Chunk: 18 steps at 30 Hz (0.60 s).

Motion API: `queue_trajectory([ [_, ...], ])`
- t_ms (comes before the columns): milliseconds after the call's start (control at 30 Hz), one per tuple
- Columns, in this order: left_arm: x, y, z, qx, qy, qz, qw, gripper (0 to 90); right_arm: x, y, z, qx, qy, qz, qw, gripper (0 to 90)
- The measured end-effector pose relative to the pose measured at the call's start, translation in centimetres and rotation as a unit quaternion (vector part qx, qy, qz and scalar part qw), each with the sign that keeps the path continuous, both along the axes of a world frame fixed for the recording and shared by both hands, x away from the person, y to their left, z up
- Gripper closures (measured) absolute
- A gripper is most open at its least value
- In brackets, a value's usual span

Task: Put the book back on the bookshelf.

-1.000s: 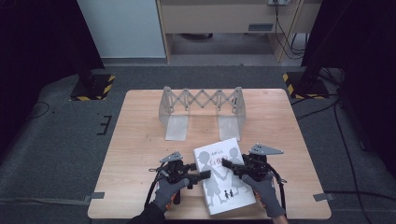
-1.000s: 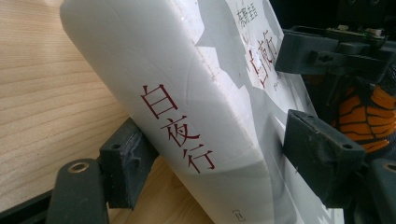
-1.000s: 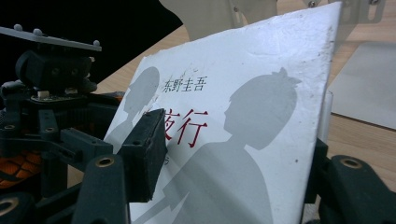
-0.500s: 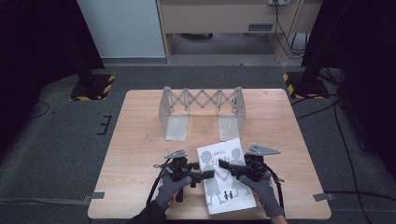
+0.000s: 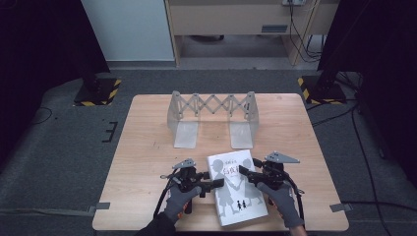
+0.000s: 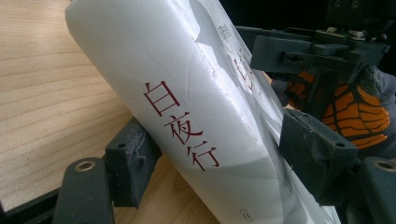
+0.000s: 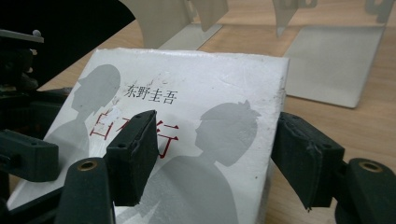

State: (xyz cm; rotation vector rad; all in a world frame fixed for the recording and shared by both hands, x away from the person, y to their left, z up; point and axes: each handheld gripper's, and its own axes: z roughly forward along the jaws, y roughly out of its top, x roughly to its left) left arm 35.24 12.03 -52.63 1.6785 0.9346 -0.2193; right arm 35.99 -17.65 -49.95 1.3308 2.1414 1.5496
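Both tools are on the white paperback book (image 5: 237, 187), which sits near the front edge of the tabletop (image 5: 147, 147), well short of the expanding metal bookend rack (image 5: 212, 105) behind it. The left tool (image 5: 214, 184) has its jaws closed on the spine side, one pad under, one over. The right tool (image 5: 242, 171) straddles the opposite edge, and in the right gripper view its jaws look parted around the cover, not clearly pressing. Gripping from both sides like this looks meant to lift the book toward the rack.
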Motion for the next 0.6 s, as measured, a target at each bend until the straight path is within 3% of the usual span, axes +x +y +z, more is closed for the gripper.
queue_trajectory([
  [233, -0.1, -0.1, 0.6, -0.004, -0.015, -0.007, 0.9999, 28.8, 0.0, -0.3, 0.0, 0.035, 0.014, -0.004, 0.9993, 34.8],
  [400, -0.1, -0.6, 0.7, 0.001, -0.020, -0.015, 0.9997, 27.2, -0.3, 0.1, 0.6, 0.040, 0.010, -0.009, 0.9991, 38.8],
  [600, 0.3, -1.0, 0.3, -0.001, -0.002, -0.015, 0.9999, 25.3, -0.4, 0.7, 0.8, 0.035, -0.002, 0.003, 0.9994, 40.8],
])
